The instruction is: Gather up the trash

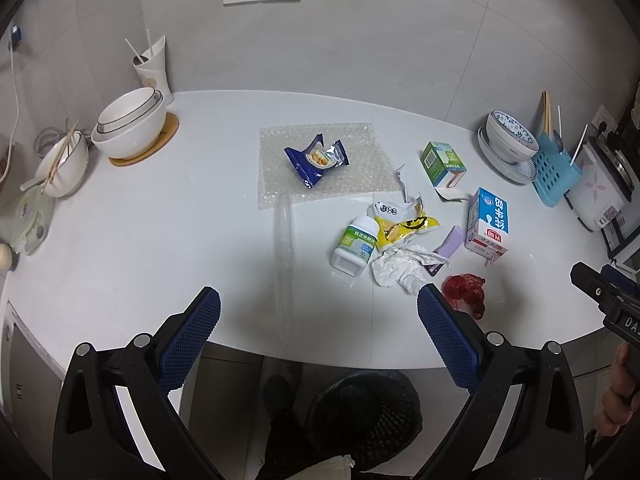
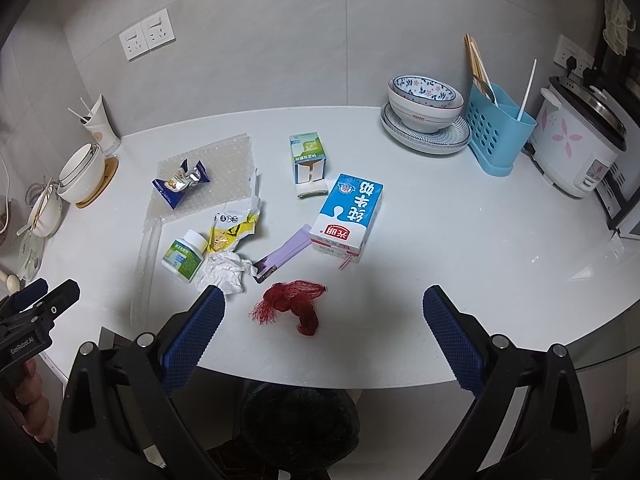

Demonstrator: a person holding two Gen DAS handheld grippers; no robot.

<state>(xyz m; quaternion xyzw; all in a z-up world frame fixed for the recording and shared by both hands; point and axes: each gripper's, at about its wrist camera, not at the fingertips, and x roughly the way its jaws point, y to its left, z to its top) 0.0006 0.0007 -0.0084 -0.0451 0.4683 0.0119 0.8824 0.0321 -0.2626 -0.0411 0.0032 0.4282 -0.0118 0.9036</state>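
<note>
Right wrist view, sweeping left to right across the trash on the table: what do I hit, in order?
Blue snack wrapper → white pill bottle → yellow wrapper → red mesh net → milk carton. Both grippers, left gripper and right gripper, are open and empty.

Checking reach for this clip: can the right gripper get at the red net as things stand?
Probably yes. The right gripper, jaws open, faces the red net, which lies apart from the other trash near the table edge.
</note>
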